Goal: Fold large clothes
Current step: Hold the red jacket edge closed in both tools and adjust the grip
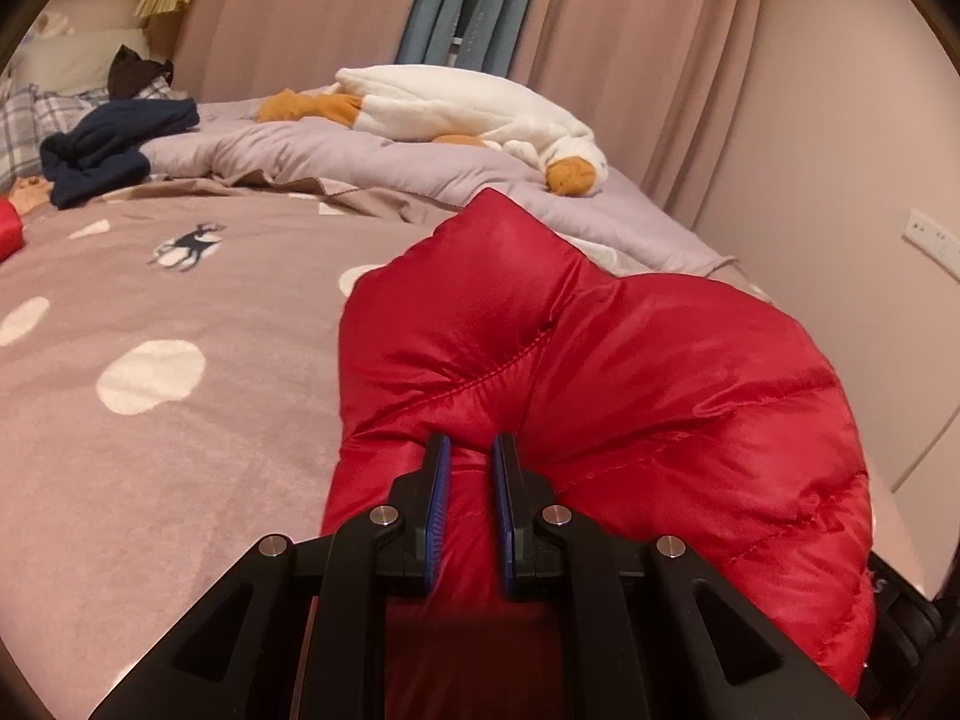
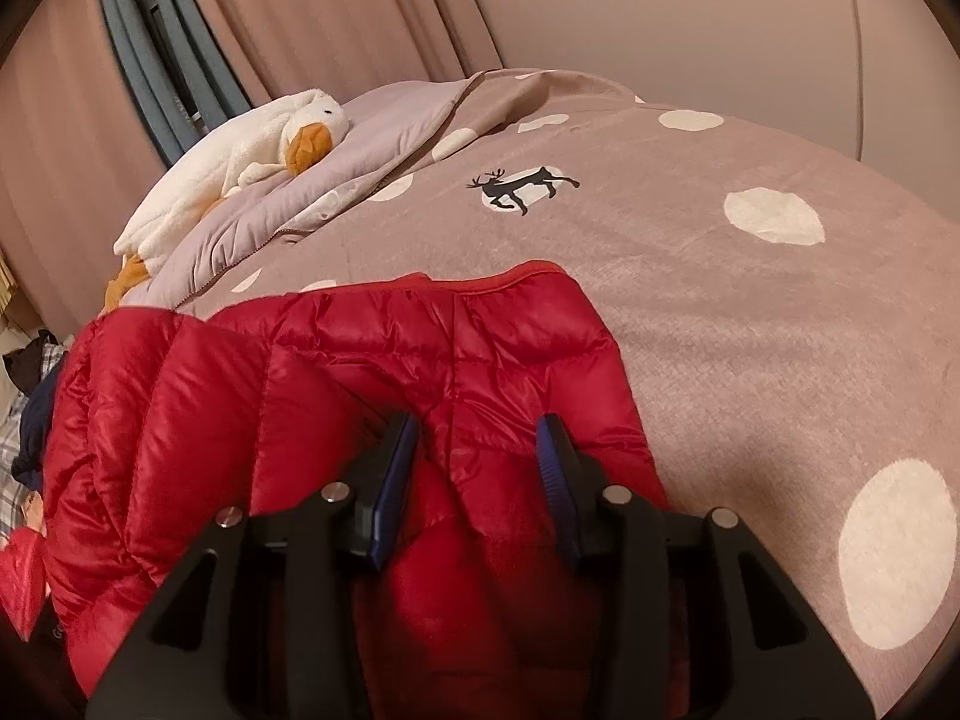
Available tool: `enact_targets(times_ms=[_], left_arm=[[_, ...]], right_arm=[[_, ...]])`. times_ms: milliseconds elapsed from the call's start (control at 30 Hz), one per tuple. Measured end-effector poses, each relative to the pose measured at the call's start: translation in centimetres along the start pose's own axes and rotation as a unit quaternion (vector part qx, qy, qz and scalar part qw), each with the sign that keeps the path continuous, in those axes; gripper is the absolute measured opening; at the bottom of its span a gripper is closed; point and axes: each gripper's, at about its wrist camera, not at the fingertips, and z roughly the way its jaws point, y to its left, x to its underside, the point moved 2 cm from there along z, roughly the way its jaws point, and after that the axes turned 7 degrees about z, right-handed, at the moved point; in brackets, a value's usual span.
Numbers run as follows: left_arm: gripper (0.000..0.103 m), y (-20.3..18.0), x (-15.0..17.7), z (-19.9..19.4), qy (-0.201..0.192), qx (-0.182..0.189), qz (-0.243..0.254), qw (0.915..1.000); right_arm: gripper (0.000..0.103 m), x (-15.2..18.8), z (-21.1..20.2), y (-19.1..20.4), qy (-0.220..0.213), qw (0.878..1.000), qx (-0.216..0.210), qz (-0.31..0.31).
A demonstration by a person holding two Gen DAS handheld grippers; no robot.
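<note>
the red puffer jacket point(image 1: 600, 372) is shiny, quilted in stitched channels and puffed with down. it lies bunched on the bed in front of me, folded over itself in thick rounded lumps, its bound hem edge point(image 2: 480, 285) running across the far side, flat on the bedding.

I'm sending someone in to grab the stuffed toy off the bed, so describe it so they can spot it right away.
Start at the bed's pink dotted blanket, then look toward the curtains to the rumpled lilac duvet. The plush goose lies stretched out on it, behind the red puffer jacket. It is the only fluffy white thing there, with an orange beak and feet.
</note>
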Motion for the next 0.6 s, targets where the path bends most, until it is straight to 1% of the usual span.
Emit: enact_targets(times_ms=[33, 100, 167, 200, 267, 300, 333, 400, 467, 500, 533, 600], left_arm=[[0.010, -0.3, -0.1, -0.2, -0.003, -0.010, 0.006, 0.9999], [0.010, -0.5, -0.1, -0.5, -0.008, -0.018, 0.009, 0.9998], [0.010, 0.0, -0.2, -0.8, -0.007, -0.010, 0.000, 0.9999], [0.010, 0.2, -0.3, -0.8, -0.003, -0.005, -0.005, 1.0000], [0.010, 0.8, -0.7, -1.3, 0.004, -0.001, -0.008, 1.0000], [0.010, 1.1, -0.9, -1.8, 0.004, -0.005, -0.008, 0.9999], [0.010, 1.4, -1.1, -2.4, 0.000, -0.011, -0.010, 0.9999], [0.010, 2.3, -1.7, -3.9, -0.017, -0.016, -0.028, 0.9993], [0.010, 3.1, -2.4, -5.7, -0.036, 0.001, -0.047, 0.9982], [0.010, 3.5, -2.7, -6.5, -0.044, 0.008, -0.053, 0.9976], [0.010, 3.9, -2.9, -7.1, -0.050, 0.011, -0.058, 0.9970], [0.010, 4.5, -2.8, -7.8, -0.059, 0.010, -0.067, 0.9960]], right_arm=[[0.050, -0.1, -0.2, -0.1, -0.002, 1.000, -0.002, 0.006], [0.054, -0.2, -0.3, -0.7, 0.000, 1.000, -0.018, 0.026], [0.059, -0.6, -0.4, -1.1, 0.014, 0.998, -0.029, 0.046], [0.062, -0.8, -0.6, -1.1, 0.016, 0.998, -0.028, 0.050], [0.064, -1.1, -1.2, -0.5, 0.013, 0.999, -0.016, 0.040], [0.064, -1.3, -1.6, 0.0, 0.011, 0.999, -0.013, 0.028], [0.062, -1.6, -2.2, 0.6, 0.008, 1.000, -0.014, 0.017], [0.058, -2.4, -4.4, 1.9, -0.019, 0.999, -0.042, -0.014], [0.051, -3.1, -7.4, 3.1, -0.063, 0.995, -0.067, -0.033], [0.044, -3.3, -9.2, 3.8, -0.083, 0.992, -0.088, -0.036], [0.039, -3.4, -10.4, 4.3, -0.090, 0.989, -0.112, -0.038], [0.034, -3.4, -12.3, 5.9, -0.097, 0.981, -0.160, -0.052]])
